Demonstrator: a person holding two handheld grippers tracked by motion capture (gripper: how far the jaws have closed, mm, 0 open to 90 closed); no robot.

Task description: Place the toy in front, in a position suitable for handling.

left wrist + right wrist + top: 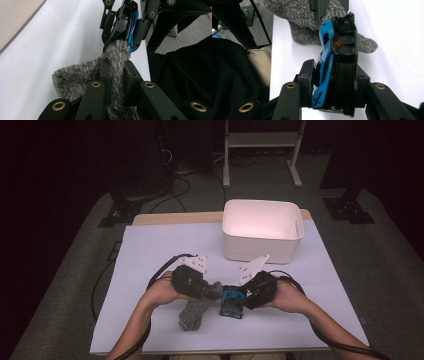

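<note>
Bin: white bin (262, 231) at the table's far side, inside looks bare.
Toy: blue-and-black toy car (332, 72), on edge, clamped in right gripper (334, 77).
Cloth: grey fuzzy cloth (117, 62), pinched by left gripper (117, 75), touching the car.

A grey fuzzy sock (115, 65) is clamped between the jaws of the left gripper (117, 72). At twelve o'clock, a blue toy car (127, 22) is gripped by the right gripper (125, 37), touching the sock's tip.

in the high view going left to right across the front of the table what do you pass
left gripper clamped on the grey fuzzy sock → blue toy car → right gripper gripping that car
</note>
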